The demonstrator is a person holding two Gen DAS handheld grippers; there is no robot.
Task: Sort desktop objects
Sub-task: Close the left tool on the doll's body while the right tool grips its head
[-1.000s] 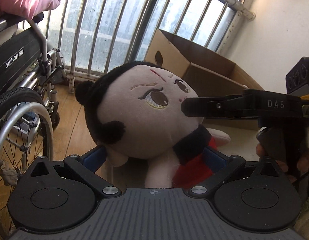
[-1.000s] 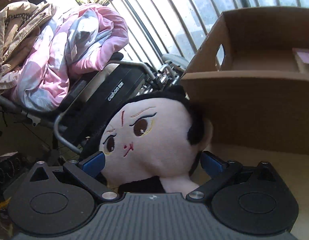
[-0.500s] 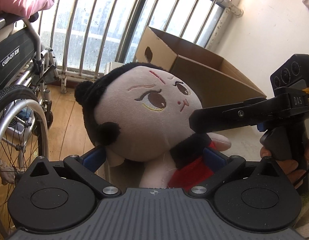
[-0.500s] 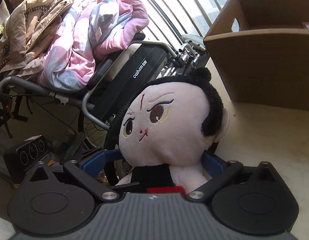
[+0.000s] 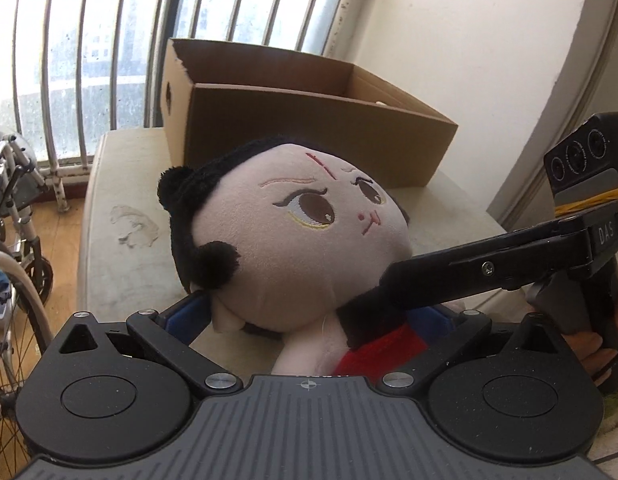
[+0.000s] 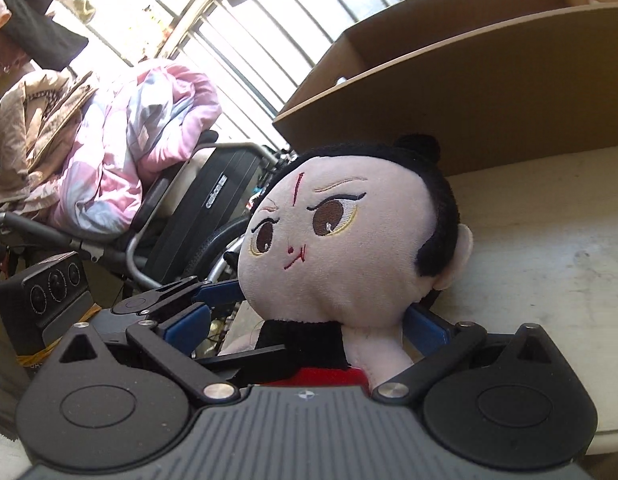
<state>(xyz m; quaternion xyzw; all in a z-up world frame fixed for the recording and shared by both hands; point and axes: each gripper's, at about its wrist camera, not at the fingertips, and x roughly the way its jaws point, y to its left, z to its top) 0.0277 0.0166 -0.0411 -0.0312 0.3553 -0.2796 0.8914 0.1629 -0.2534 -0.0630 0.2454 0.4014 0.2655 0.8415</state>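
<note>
A plush doll with a big pale head, black hair and red clothes is held between both grippers. My left gripper is shut on the doll's body, blue pads on either side. My right gripper is shut on the doll at the neck and shoulders. In the left wrist view the right gripper's black finger reaches in from the right across the doll's neck. The doll is over the pale tabletop, in front of an open cardboard box.
A wheelchair with a pink quilt stands left of the table, also at the left edge of the left wrist view. Window bars run behind the box. A white wall is at the right.
Both grippers carried the doll down and back from the box towards the tabletop. The doll has tilted, and the box now lies farther behind it.
</note>
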